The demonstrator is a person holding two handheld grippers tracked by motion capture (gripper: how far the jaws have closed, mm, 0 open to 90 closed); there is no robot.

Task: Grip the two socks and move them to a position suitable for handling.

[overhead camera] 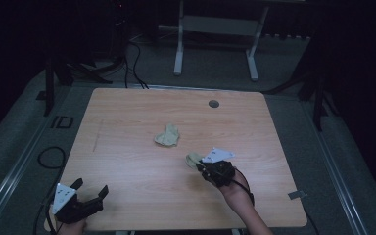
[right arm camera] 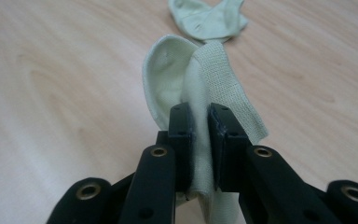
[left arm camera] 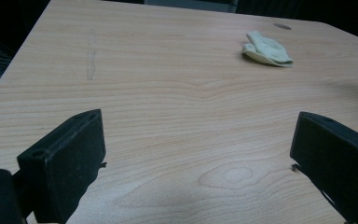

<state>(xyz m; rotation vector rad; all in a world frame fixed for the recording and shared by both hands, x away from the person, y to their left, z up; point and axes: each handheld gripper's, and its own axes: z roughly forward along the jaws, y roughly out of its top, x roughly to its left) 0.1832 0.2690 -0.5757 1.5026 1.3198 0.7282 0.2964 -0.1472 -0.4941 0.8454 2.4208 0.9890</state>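
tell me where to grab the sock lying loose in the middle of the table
Grip the loose sock at its raised folded edge, coming down from above with the open left gripper. It lies flat and crumpled on the table, so the fold offers the only lip to pinch.

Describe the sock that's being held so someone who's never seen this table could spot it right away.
On the wooden table, look right of centre, near the person's edge, at the right gripper. The held sock is pale green and pinched between its fingers. The other sock lies loose mid-table, with nothing touching it.
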